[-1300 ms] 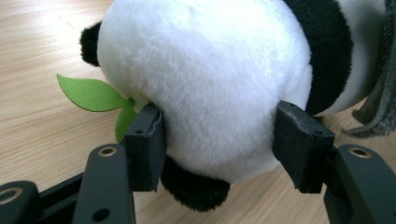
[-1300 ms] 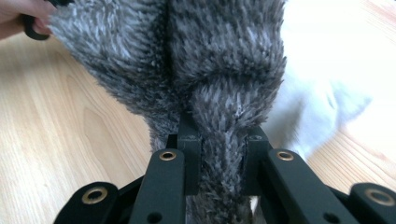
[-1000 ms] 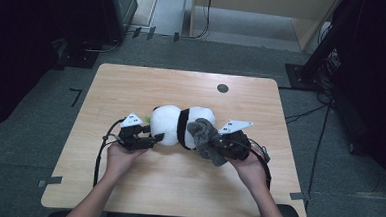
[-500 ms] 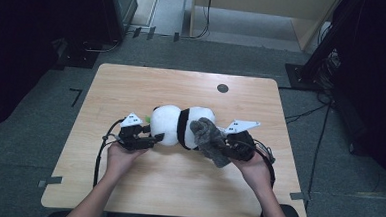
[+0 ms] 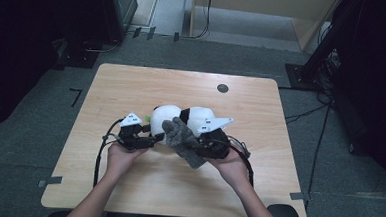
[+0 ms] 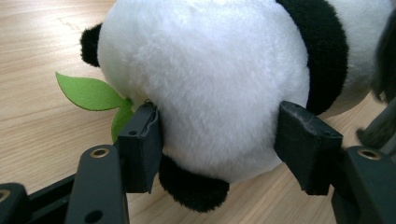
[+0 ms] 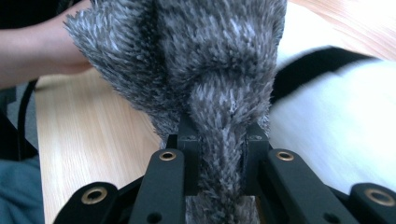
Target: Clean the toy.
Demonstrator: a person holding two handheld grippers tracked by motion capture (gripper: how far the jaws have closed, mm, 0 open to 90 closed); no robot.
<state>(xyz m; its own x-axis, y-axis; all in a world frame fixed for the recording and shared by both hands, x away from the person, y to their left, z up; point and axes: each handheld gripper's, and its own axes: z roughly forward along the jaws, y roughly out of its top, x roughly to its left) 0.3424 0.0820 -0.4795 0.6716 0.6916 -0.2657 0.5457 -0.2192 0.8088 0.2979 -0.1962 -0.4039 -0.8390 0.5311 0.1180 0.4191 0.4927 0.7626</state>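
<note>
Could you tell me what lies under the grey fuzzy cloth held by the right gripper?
The grey fuzzy cloth drapes over the front of the panda plush, near its black band. The plush surface beneath it is covered.

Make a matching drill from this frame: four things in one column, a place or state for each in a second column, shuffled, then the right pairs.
Things
1. plush panda
2. grey fuzzy cloth
3. green felt leaf
4. dark round spot

Place or state
A. on the table's far side, away from both hands
B. pinched in the right hand-held gripper
C. lying on the table, between the left hand-held gripper's jaws
D. flat on the wood beside the panda's white body

Pairs: 1-C, 2-B, 3-D, 4-A
</note>
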